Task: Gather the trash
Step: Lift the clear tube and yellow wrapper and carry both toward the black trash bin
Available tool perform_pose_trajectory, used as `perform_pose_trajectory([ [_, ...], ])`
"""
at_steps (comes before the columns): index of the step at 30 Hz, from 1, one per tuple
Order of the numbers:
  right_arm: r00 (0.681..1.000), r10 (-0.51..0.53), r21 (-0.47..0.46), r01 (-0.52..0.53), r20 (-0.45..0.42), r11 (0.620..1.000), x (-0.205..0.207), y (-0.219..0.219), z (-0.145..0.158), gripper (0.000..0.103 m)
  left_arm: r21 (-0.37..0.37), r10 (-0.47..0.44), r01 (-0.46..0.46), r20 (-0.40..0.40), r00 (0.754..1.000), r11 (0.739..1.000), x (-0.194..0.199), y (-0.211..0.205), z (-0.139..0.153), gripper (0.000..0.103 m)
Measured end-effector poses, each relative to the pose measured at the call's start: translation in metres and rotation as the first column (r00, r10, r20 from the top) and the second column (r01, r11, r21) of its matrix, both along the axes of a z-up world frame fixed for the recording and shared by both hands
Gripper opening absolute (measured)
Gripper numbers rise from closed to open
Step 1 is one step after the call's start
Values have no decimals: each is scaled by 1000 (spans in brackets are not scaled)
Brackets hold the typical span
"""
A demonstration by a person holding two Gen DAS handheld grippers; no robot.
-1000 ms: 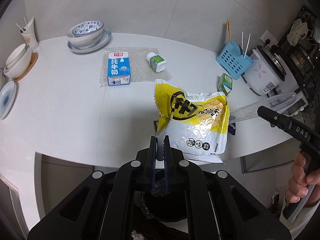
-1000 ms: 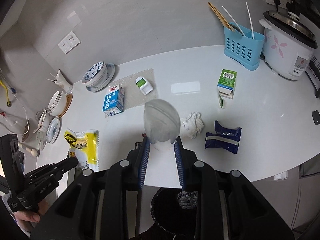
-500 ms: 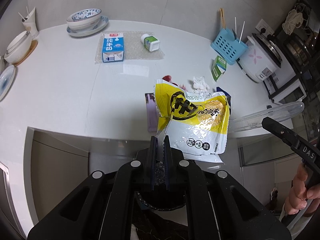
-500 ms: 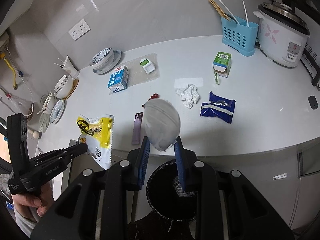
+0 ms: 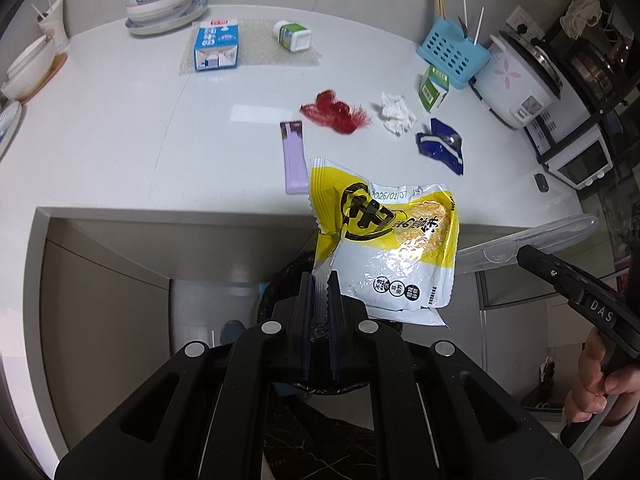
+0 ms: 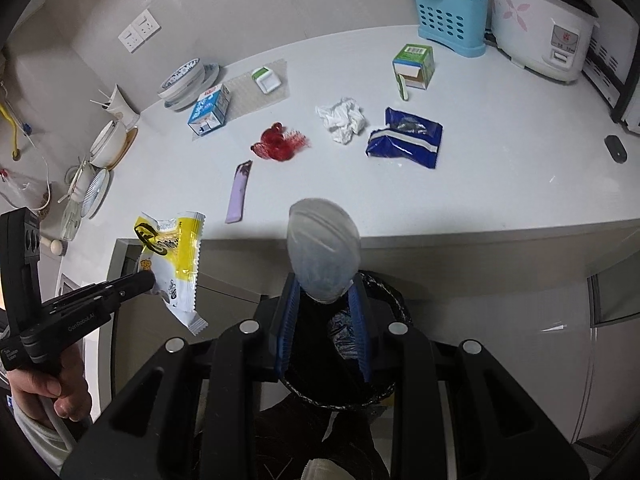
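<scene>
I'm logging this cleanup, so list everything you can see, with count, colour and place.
snack bag: 1, yellow-white, held over bin
plastic lid: 1, clear, held over bin
bin: 1, black, below counter edge
wrapper: 1, blue, counter right
tissue: 1, white, counter middle
net: 1, red, counter middle
sachet: 1, lilac, near edge
milk carton: 1, blue-white, on mat
green carton: 1, back right
left gripper: shut on snack bag
right gripper: shut on plastic lid

Both tongs have drawn back off the tabletop and sunk. The yellow wrapper and clear lid now hang past its edge, over the black bin at 6 o'clock.
</scene>
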State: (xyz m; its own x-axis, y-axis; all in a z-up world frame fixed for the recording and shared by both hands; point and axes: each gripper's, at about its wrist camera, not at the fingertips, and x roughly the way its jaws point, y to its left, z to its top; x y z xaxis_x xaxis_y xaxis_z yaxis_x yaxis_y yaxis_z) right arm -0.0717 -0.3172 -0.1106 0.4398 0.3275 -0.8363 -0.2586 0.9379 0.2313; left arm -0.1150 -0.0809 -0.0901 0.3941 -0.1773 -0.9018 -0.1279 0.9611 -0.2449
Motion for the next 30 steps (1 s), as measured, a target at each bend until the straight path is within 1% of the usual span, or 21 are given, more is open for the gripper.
perform_pose_trajectory([
  [6,999,-11,-45,10,-30,999,-9,-3,-32,24,1,0,0,-47,999,1000,-4,-4,-33,6],
  [11,999,-1,-66,-2,-53,998,-16,0,-54,24,6,-9,10,-85,996,1000,-9,-11,-57,6],
  [14,997,-5,-70,-1,-74,998,-21,1,-69,24,12,-17,18,-100,995,1000,-11,-16,-68,6],
  [19,997,0,-77,-6,-74,997,-25,3,-86,24,19,-21,23,-114,993,1000,-12,-25,-87,6],
  [22,997,14,-62,-18,-73,998,-26,4,-98,24,30,-24,28,-119,993,999,-12,-30,-100,6],
  [24,998,21,-76,-26,-68,997,-25,5,-108,24,57,-25,32,-130,991,998,-9,-34,-112,6],
  [26,997,23,-77,-28,-69,997,-23,7,-114,24,55,-19,28,-141,990,998,-5,-36,-123,6],
  [30,997,20,-76,-25,-72,997,-17,6,-127,24,95,-19,34,-155,988,995,2,-43,-144,6],
])
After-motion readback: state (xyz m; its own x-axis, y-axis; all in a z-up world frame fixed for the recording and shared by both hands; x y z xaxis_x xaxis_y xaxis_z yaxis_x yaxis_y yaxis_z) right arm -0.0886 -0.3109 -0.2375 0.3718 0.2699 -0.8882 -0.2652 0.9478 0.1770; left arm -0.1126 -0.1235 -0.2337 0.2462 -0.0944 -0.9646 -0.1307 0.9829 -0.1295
